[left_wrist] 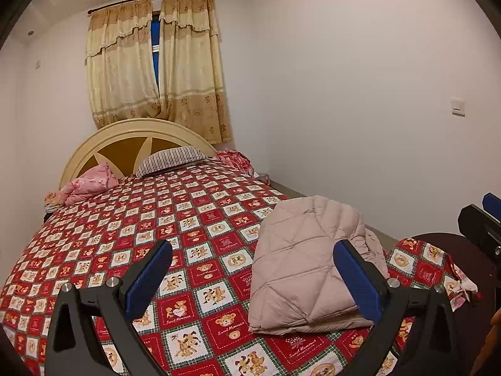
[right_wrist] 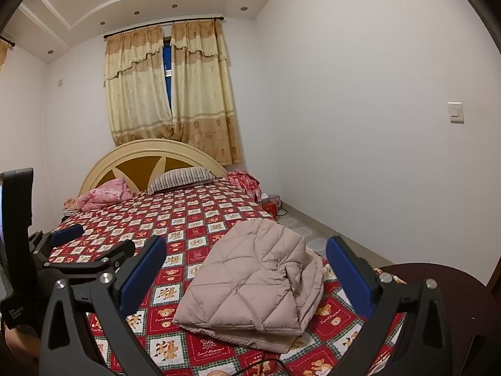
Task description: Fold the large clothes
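- Hovering above the bed (left_wrist: 194,219), the left gripper (left_wrist: 250,279) and right gripper (right_wrist: 247,275) both gape wide, holding nothing.
- One quilted jacket (right_wrist: 250,285) lies folded near the bed's right edge.
- It looks light, soft and puffy; pinch a layered edge.
- Count: one jacket, two grippers.
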`<state>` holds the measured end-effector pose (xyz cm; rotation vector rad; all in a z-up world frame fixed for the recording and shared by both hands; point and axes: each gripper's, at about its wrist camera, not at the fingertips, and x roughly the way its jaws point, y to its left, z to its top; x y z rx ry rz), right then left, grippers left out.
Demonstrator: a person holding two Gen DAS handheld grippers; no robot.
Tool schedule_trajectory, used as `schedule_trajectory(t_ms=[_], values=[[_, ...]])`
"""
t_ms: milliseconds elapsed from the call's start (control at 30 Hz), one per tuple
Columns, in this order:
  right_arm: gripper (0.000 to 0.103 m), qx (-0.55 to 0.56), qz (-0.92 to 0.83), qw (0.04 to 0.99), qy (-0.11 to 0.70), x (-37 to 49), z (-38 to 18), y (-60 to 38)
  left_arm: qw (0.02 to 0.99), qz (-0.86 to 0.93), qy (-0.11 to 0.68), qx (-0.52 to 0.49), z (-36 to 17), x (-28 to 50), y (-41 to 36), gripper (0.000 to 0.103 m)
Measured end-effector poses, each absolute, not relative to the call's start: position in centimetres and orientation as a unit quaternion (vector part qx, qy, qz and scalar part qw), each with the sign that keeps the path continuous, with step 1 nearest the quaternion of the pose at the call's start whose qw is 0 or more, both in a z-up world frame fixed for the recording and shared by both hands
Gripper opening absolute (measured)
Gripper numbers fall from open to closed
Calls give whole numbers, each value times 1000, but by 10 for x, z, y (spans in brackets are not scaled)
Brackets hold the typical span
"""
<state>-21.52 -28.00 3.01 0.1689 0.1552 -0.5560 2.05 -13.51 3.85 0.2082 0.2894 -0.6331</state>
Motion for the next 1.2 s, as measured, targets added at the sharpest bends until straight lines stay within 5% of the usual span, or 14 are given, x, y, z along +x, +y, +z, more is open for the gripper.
schedule_trajectory(t_ms=[1200], values=[[103, 85, -276, 954, 82, -213, 25, -272, 939, -299, 140, 97, 34, 28, -134, 102]])
